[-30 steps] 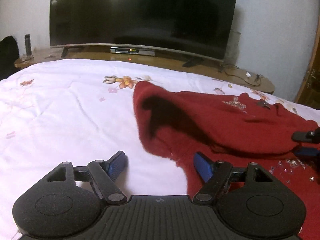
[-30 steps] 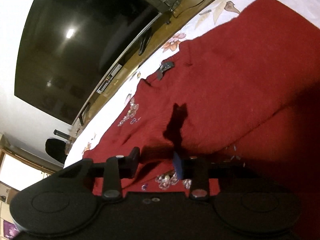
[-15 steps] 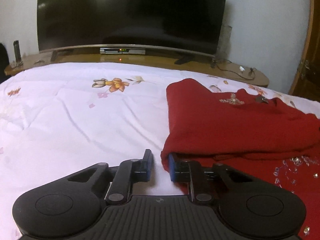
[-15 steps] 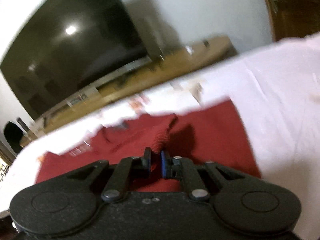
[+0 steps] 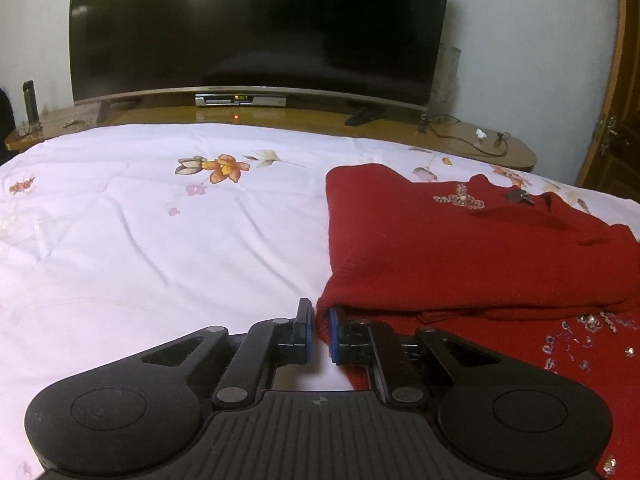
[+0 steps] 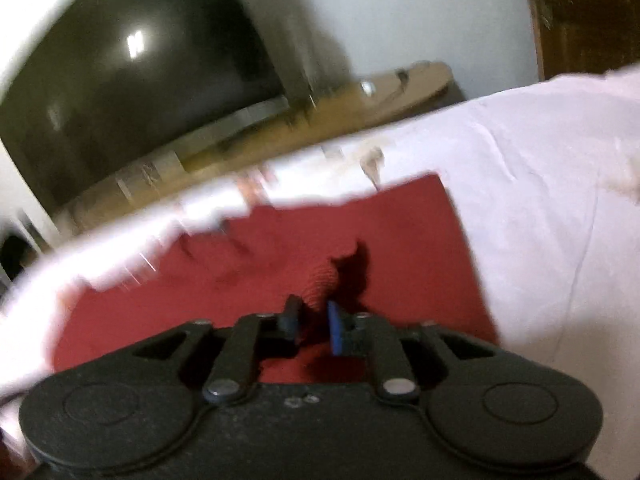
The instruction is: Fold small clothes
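Left wrist view. Far left of the frame: a dark bottle (image 5: pixel 30 100) upright on the end of a wooden shelf (image 5: pixel 60 126). Upper centre: a big dark TV (image 5: pixel 256 28), a set-top box (image 5: pixel 240 100) under it. Across the middle: a bed (image 5: pixel 120 240) under a white flowered sheet, lightly creased. Lower centre: left claw (image 5: pixel 319 334), blue pads nearly together, pinching the near left corner of the sweater (image 5: pixel 440 248). Just finished closing. Right half of the frame: the red sweater flat on the sheet, folded over on itself, beadwork near its upper edge, loose sequins at lower right. Far right: a wooden door (image 5: pixel 616 120).

Right wrist view, blurred. Upper left: TV (image 6: pixel 132 80) again, tilted. Centre: sweater (image 6: pixel 400 232) spread red on the bed (image 6: pixel 552 200), a small peak of cloth standing just ahead of the pads. Lower centre: right claw (image 6: pixel 314 322), jaws partly apart and lately opening. Red cloth between the pads; whether still pressed, cannot tell through the blur. Right of the frame: bare white sheet.
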`<action>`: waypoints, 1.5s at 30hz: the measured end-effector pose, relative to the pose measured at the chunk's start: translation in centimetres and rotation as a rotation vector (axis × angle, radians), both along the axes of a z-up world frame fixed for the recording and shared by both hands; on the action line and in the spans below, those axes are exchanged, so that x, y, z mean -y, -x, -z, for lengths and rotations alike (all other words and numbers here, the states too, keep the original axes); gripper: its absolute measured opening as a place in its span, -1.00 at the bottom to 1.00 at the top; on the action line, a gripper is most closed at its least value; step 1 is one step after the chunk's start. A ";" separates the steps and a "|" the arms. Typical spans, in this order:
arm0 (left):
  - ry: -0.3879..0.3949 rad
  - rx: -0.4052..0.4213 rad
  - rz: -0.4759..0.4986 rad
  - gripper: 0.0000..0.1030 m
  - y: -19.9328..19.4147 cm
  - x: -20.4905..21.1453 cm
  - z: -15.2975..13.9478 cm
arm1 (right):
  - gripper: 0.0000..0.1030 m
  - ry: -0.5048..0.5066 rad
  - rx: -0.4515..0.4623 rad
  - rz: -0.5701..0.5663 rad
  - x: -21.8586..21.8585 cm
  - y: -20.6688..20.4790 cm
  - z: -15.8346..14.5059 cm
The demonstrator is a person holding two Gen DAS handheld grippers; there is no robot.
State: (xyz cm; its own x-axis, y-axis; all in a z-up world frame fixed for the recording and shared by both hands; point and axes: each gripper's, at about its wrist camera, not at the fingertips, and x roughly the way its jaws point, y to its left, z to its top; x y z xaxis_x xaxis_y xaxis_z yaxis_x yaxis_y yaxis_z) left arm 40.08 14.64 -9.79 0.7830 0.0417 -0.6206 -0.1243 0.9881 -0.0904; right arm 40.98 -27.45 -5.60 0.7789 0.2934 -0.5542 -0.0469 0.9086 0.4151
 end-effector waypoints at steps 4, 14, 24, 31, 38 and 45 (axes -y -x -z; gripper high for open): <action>-0.004 0.005 -0.001 -0.84 0.0 0.1 0.1 | -0.37 -0.313 0.015 0.133 4.0 1.7 0.3; 0.010 0.005 -0.001 -0.84 0.2 -0.1 0.1 | -0.39 -0.430 -0.154 0.112 2.3 0.9 3.9; 0.015 0.000 0.000 -0.84 0.0 -0.3 0.0 | -0.90 -0.176 -0.029 0.052 1.3 0.9 -0.1; -0.012 -0.011 0.002 -0.84 0.0 0.1 -0.2 | -0.89 -0.115 -0.119 0.063 1.2 0.1 2.7; 0.073 0.131 0.024 -0.83 3.4 -1.4 -3.4 | -0.61 -0.037 -0.049 0.060 1.8 1.6 1.3; 0.117 0.119 0.120 -0.83 -3.6 1.1 -3.7 | -0.62 0.133 0.059 -0.067 -1.5 0.2 -0.7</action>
